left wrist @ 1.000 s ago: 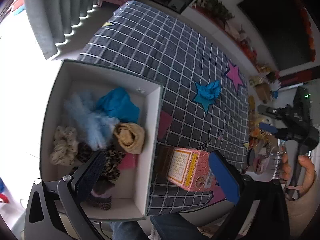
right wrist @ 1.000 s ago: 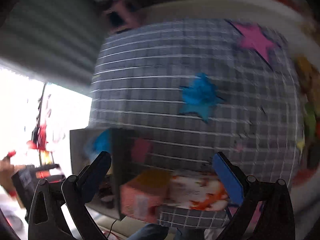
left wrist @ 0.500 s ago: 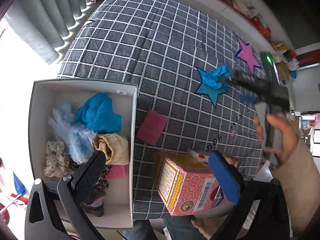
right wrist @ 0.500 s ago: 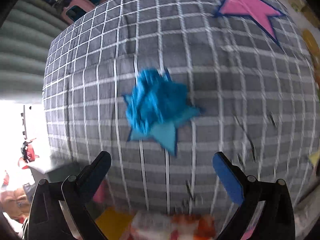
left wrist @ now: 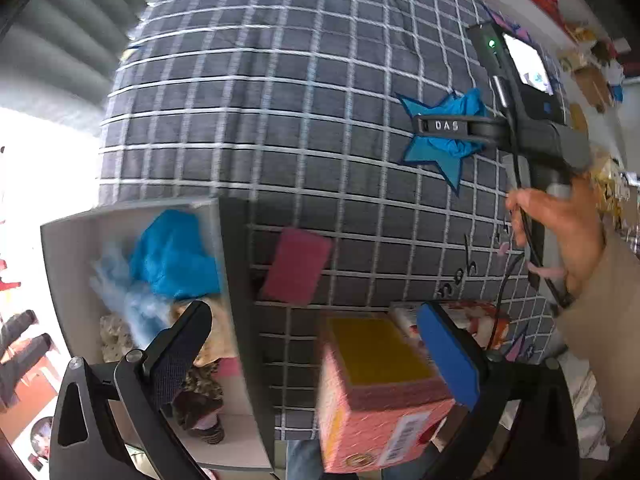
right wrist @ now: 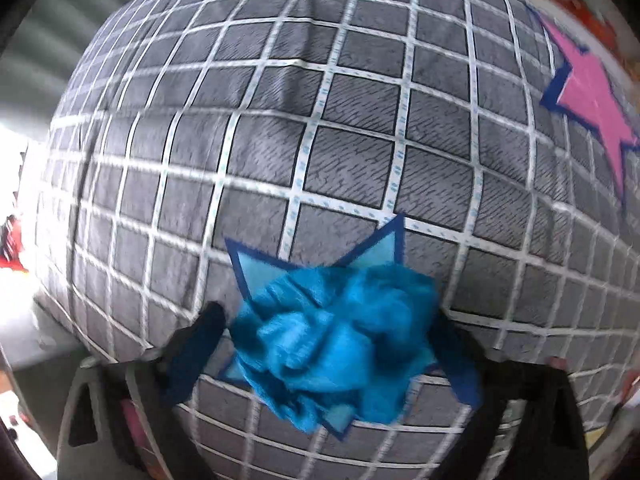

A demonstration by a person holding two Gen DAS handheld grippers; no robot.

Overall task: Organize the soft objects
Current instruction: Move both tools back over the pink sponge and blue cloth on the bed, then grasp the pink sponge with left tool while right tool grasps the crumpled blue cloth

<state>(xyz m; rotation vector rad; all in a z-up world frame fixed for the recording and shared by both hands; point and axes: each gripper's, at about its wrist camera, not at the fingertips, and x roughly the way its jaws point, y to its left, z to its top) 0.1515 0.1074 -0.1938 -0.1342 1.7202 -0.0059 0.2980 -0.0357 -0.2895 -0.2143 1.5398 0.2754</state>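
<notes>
Sorting status: several soft pieces are already gathered in the white box (left wrist: 60, 264) at the near left, among them a blue cloth (left wrist: 172, 256) and a pale blue fluffy piece (left wrist: 128, 300).
Left to do: a crumpled blue cloth (right wrist: 340, 340) lies on the blue star patch (right wrist: 376, 248) toward the far right of the checked cover (left wrist: 280, 120); a pink sponge (left wrist: 296, 266) lies just right of the box wall.
Right gripper (right wrist: 332, 356): its jaws have just been closing and are set on either side of the crumpled blue cloth, the pads right at its edges; a firm pinch cannot be told through the blur.
Left gripper (left wrist: 316, 352): jaws spread wide, nothing held; it is poised over the box edge and a pink carton (left wrist: 380, 392).
Judgement: the task is judged well along, two loose pieces left.
</notes>
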